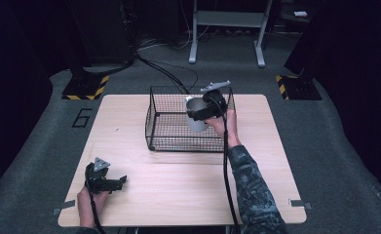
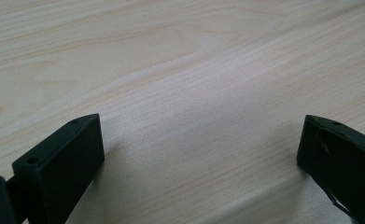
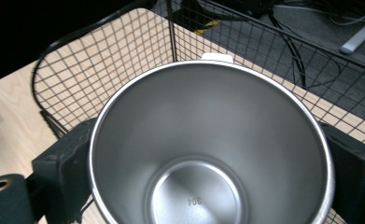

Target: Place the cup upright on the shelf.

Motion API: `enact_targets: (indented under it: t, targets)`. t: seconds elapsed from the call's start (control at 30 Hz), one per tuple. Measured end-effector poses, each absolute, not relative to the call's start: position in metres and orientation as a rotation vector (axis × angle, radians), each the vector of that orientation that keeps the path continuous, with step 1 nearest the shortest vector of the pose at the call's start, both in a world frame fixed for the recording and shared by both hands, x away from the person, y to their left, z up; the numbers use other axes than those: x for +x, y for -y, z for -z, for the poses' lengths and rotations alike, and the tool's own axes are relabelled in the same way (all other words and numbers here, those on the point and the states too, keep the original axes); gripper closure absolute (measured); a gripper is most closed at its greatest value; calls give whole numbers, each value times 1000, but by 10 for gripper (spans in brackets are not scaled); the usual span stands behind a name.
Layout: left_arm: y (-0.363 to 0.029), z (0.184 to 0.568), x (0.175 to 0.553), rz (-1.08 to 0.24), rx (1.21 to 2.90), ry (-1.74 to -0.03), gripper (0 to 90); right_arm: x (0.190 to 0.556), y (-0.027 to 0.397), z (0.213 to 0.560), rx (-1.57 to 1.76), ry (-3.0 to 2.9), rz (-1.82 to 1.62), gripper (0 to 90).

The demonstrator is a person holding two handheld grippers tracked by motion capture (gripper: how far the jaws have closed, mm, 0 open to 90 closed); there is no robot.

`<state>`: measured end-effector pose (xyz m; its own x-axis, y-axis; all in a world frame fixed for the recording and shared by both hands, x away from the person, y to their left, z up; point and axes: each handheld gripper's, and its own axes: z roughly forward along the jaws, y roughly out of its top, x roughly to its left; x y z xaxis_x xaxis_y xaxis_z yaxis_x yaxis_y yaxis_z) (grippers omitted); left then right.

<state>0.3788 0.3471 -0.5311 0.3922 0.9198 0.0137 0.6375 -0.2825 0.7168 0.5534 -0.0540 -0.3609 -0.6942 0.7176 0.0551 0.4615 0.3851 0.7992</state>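
A stainless steel cup (image 1: 196,126) hangs over the right part of a black wire basket (image 1: 151,117), with my right gripper (image 1: 197,115) shut on its wall. In the right gripper view I look down into the empty cup (image 3: 171,121), held between the two black jaws of that gripper (image 3: 208,154). A white tab sits at the cup's far rim, and the basket mesh (image 3: 101,70) lies behind. My left gripper (image 1: 120,183) rests low at the table's front left. It (image 2: 201,140) stands open over bare wood, with nothing between its jaws.
The light wooden table (image 1: 178,185) carries the basket at its middle back. Behind the table, black cables (image 1: 163,70) run across the grey floor towards a white metal frame (image 1: 227,29). Yellow-and-black striped plates (image 1: 85,87) lie at both far corners.
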Motion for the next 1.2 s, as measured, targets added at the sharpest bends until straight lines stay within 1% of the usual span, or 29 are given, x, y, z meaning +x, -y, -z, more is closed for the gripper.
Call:
enact_targets:
  t: [0.4, 0.7, 1.2]
  targets:
    - [-347, 532, 379, -584, 2009, -1327, 6, 564, 55, 374, 1069, -2352, -1165, 60]
    - [-347, 532, 379, -579, 2017, -1329, 6, 570, 46, 385, 1087, -2364, -1134, 60]
    - [-347, 532, 379, -579, 2017, -1328, 6, 579, 35, 412, 1163, -2411, -1060, 59]
